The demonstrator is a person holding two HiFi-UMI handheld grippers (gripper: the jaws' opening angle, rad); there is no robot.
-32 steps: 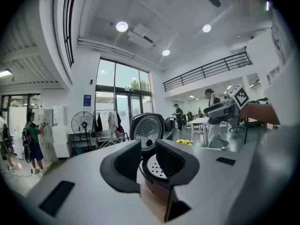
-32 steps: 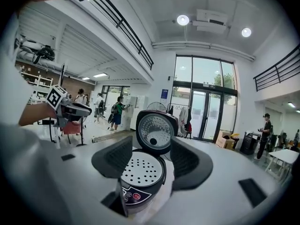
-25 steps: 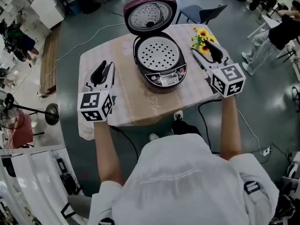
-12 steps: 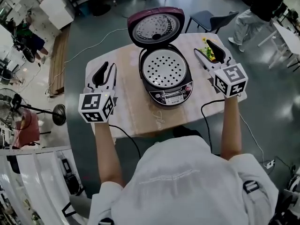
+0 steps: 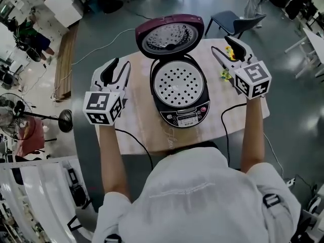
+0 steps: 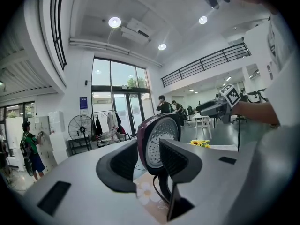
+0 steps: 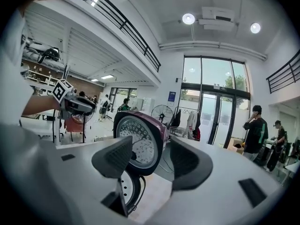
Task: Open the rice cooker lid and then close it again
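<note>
- Two things are hiding in part from us: the sunflowers (image 5: 226, 74) are showing only in bits behind the right claw (image 5: 226, 45), and the print on the panel (image 5: 187, 118) is coming out too small to read.
- We are seeing the cooker (image 5: 169, 115) standing mid-table (image 5: 136, 130), its lid (image 5: 169, 36) tipped up and back, and a holed tray (image 5: 178, 84) sitting in the pot.
- We are holding the left claw (image 5: 119, 65) left of the cooker and the right claw right of it, both apart from it.
- We are finding the left claw's jaws, which have just been opening, standing apart with nothing between them; the lid (image 6: 161, 135) is showing well beyond the gap.
- We are finding the right claw (image 7: 150, 159) gaping wide and empty, with the lid (image 7: 138, 142) likewise far behind its gap.
</note>
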